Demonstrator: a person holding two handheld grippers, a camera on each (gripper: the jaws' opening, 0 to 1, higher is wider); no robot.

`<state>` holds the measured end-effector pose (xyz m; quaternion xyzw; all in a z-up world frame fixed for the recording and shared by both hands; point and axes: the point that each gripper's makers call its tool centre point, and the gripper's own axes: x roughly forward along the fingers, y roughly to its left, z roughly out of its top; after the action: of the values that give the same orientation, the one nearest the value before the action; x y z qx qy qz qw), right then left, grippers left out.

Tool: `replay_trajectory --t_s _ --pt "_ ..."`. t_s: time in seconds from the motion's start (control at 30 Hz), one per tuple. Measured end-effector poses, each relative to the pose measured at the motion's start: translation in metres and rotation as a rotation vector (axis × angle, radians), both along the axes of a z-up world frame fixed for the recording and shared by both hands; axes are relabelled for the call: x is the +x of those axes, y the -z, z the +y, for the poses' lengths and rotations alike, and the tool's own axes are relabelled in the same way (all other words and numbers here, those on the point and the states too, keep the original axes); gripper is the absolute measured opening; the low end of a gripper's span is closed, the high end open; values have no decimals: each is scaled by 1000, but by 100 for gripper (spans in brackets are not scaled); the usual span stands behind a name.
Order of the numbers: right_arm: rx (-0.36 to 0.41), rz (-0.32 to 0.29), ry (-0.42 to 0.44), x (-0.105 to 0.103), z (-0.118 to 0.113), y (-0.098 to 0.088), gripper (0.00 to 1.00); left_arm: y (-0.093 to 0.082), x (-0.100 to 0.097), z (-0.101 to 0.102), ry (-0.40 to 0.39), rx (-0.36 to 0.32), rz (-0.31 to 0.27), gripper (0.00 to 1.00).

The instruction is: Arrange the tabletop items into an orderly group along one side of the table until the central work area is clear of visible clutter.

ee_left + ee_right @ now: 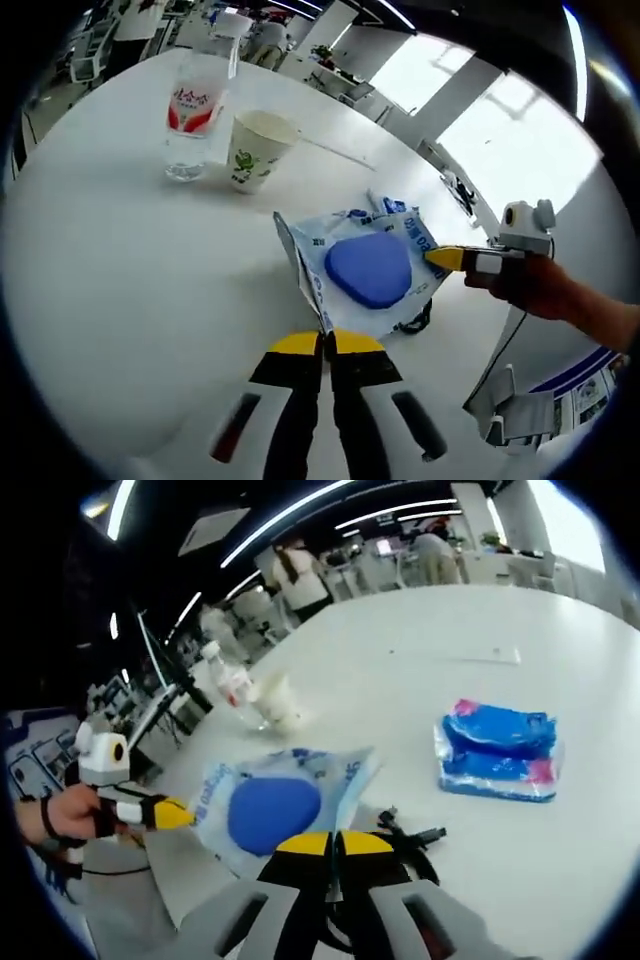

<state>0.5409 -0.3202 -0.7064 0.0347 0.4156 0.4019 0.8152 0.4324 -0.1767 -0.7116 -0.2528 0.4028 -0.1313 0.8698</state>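
Note:
A white and blue plastic packet with a round blue pad inside is stretched between both grippers just above the white table. My left gripper is shut on the packet's near corner. Coming in from the right, my right gripper pinches the opposite edge. In the right gripper view the same packet lies ahead of the right gripper, which is shut on its edge. There the left gripper, held by a hand, grips the far side.
A clear plastic cup with red print and a paper cup stand together farther along the table. A blue wrapped pack lies to the right, and a black clip sits under the packet. People and desks fill the room behind.

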Motion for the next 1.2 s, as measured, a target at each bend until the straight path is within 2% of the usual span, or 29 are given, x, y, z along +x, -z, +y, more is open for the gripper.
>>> replay_trajectory --t_s 0.23,0.47,0.67,0.93,1.2 --pt "-24 -12 -22 28 6 1 0 4 21 -9 4 -13 3 0" --pt "-43 -14 -21 44 5 8 0 13 37 -12 4 -15 18 0" --pt "-25 15 31 56 -2 21 0 14 57 -6 -63 -61 18 0" --pt "-4 16 80 69 -4 25 0 20 74 -7 -80 -53 25 0" --pt "2 11 126 78 -25 26 0 26 93 -15 -99 -77 23 0"
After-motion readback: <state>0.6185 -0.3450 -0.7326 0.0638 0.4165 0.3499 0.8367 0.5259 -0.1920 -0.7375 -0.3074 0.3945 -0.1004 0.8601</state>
